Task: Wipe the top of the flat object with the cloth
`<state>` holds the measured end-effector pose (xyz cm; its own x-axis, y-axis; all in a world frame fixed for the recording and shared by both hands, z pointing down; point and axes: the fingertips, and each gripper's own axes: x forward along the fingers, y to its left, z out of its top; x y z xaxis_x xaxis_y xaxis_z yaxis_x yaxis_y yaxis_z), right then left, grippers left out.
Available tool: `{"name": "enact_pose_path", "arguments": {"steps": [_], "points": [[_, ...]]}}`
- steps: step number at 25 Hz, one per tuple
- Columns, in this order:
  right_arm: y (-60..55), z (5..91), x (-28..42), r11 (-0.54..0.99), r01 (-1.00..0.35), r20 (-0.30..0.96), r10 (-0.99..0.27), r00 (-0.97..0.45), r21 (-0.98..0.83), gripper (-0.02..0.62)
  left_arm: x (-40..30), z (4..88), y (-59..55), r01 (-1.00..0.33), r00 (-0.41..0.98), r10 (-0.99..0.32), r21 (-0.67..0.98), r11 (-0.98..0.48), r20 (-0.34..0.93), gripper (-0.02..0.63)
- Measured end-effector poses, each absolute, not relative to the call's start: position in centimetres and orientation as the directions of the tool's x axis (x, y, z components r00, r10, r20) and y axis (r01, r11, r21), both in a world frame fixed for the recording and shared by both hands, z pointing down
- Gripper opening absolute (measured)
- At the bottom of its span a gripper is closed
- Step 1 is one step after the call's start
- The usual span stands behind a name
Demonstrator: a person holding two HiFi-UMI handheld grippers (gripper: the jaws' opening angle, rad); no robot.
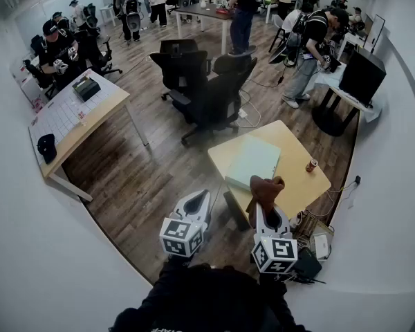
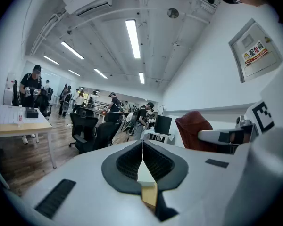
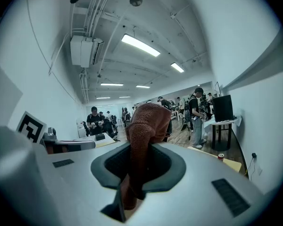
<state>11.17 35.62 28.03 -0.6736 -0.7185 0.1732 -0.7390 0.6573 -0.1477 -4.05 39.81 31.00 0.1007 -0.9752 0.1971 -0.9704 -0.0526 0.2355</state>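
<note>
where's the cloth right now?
Head view, lower centre-right: the brown cloth is clamped in the right claw, showing over the near edge of the small wooden table, just below the pale green flat board.

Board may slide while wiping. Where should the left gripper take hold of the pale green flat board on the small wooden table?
Likely the near-left corner of the pale green flat board, approached level from the person's side: it lies flat and thin, that corner nearest the edge of the wooden table, away from the brown cloth in the right gripper.
</note>
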Motion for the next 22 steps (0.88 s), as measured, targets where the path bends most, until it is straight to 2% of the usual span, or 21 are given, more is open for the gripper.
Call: {"name": "enact_pose_path", "arguments": {"steps": [14,22], "points": [[36.2,31.0,9.2,0.611,-0.775,0.227,-0.742,-0.631,-0.159,0.086,-7.3,34.8,41.5,-0.959,0.110,-0.964,0.281,-0.039,0.243,0.034],[33.9,35.3,10.3,0.520,-0.831,0.341,-0.758,-0.556,-0.199,0.087,-7.4,40.2,39.9,-0.935,0.185,-0.923,0.350,-0.060,0.336,0.034]]}}
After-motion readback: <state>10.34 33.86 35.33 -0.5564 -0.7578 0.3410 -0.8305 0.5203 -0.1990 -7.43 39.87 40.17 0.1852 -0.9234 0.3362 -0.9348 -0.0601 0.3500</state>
